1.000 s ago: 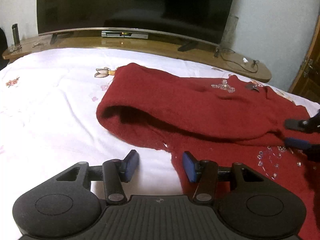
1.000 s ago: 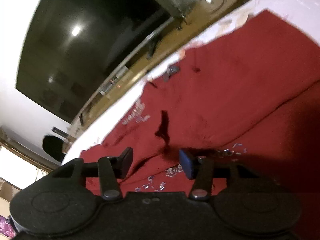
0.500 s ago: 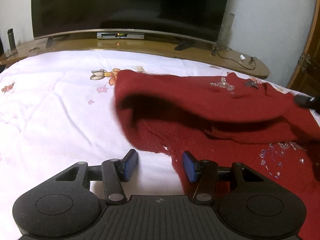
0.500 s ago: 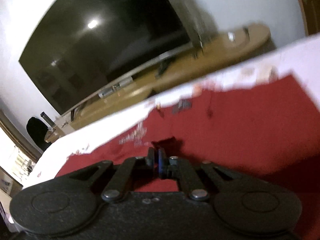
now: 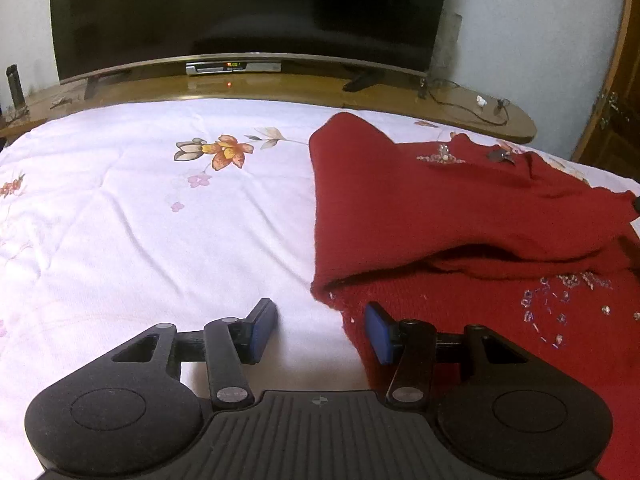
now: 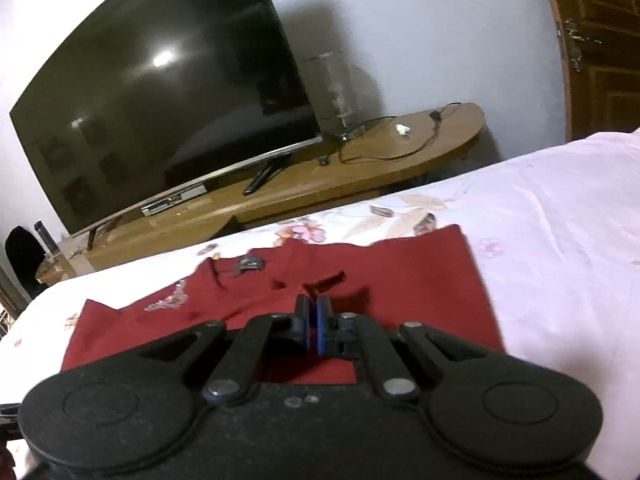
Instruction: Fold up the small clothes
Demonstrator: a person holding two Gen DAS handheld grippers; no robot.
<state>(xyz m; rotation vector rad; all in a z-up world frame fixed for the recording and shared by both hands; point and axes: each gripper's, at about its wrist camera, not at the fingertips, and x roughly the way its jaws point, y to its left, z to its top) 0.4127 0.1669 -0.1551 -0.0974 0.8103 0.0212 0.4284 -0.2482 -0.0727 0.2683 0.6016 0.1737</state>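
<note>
A dark red knitted garment (image 5: 460,216) with bead trim lies on the bed's floral white sheet (image 5: 140,220); its left part is folded over onto its right part. My left gripper (image 5: 318,330) is open and empty, low at the garment's near left edge, with its right finger (image 5: 378,330) over the fabric. In the right wrist view the same garment (image 6: 400,276) lies flat ahead. My right gripper (image 6: 313,320) is shut on a fold of the red garment and holds it lifted.
A large dark TV (image 5: 248,12) stands on a long wooden shelf (image 5: 300,88) beyond the bed's far edge, with a set-top box and cables. A wooden door (image 6: 600,48) is at the right. The white sheet spreads out left of the garment.
My right gripper closed on the garment and pulled its left part over to the right, uncovering the flower print. My left gripper stayed open near the near edge.
</note>
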